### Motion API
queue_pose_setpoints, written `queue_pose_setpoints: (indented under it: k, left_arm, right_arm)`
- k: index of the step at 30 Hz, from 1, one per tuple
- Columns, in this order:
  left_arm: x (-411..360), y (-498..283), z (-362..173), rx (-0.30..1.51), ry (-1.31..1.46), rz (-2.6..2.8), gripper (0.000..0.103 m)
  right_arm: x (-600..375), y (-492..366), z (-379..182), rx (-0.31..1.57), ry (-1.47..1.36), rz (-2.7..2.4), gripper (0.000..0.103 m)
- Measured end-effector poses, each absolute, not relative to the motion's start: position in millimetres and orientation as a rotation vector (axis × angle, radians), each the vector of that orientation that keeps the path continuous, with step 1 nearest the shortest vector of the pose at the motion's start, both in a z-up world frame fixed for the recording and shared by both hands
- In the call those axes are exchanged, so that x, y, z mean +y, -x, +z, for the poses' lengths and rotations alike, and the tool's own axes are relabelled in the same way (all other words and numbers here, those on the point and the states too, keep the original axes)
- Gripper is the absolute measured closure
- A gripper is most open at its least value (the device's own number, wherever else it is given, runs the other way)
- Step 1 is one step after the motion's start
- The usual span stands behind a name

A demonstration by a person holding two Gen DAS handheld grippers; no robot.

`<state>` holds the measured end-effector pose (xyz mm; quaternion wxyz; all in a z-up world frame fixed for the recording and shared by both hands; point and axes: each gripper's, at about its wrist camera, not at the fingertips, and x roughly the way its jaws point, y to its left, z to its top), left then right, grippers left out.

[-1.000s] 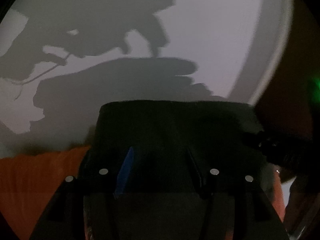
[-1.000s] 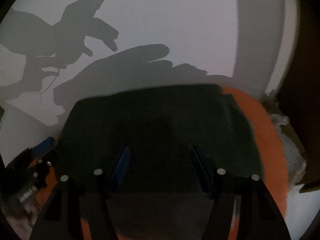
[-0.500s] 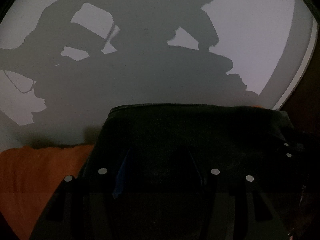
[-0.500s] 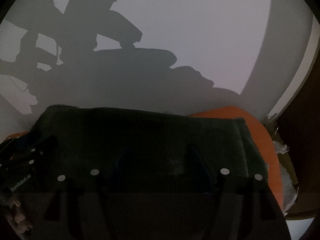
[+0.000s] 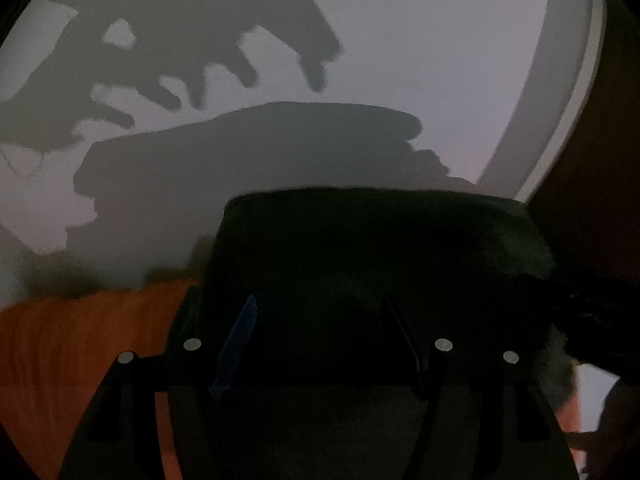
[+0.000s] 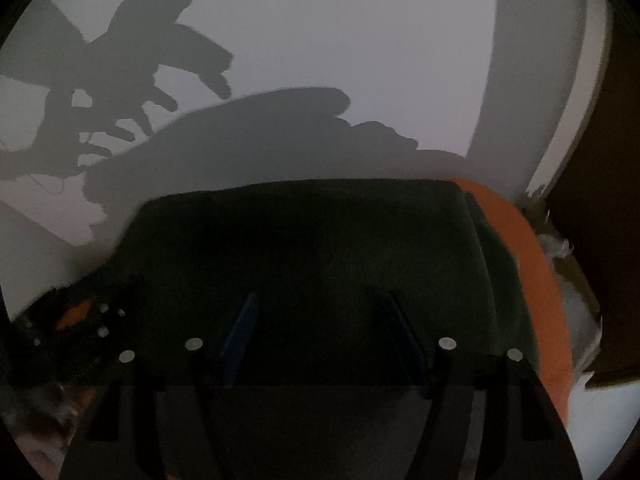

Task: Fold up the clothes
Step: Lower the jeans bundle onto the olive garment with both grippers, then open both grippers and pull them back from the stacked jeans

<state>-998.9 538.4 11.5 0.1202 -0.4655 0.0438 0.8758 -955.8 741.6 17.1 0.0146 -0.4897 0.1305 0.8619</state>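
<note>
A dark folded garment (image 5: pixel 380 240) lies on an orange cloth (image 5: pixel 80 340) spread over the white table (image 5: pixel 400 60). My left gripper (image 5: pixel 320 304) hovers over the garment's near left part. Its jaws are opening, and its blue pads stand apart with only the garment's top surface behind them. My right gripper (image 6: pixel 320 298) hangs open over the same dark garment (image 6: pixel 300 232), towards the right end, where the orange cloth (image 6: pixel 536 280) shows. Each gripper appears at the edge of the other's view: the right gripper (image 5: pixel 592 320), the left gripper (image 6: pixel 80 340).
The table's far edge (image 5: pixel 560 100) curves down the right side, with darkness beyond it. Crumpled pale material (image 6: pixel 568 248) and a brown box (image 6: pixel 608 240) sit to the right of the orange cloth. The grippers' shadows fall on the white table (image 6: pixel 360 40).
Both grippers have lifted off the dark garment. Their shadows on the table now stand clear of the garment's shadow. The left pads stand wider apart. The garment stays folded in place.
</note>
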Motion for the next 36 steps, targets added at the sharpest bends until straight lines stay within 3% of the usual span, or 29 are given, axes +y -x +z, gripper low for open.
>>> queue_pose_setpoints:
  k: [6,11,18,25,36]
  left_arm:
    - [537.3,958.9,-10.8,0.2,1.57,2.449,0.036]
    - [561.4,935.9,-14.3,0.513,1.654,2.38,0.036]
    - [538.2,884.8,27.3,0.355,1.717,2.345,0.036]
    - [505.0,844.6,80.1,0.2,1.69,2.401,0.036]
    - [460.3,781.7,131.7,0.144,1.614,2.447,0.035]
  right_arm:
    - [714.8,934.5,-5.8,0.443,1.737,2.519,0.037]
    - [689.2,923.9,-13.0,0.204,1.881,2.462,0.037]
    - [696.6,871.0,35.2,0.371,1.866,2.473,0.039]
    - [707.7,822.0,82.5,0.264,1.84,2.499,0.039]
    - [674.9,774.4,141.7,0.25,1.749,2.59,0.033]
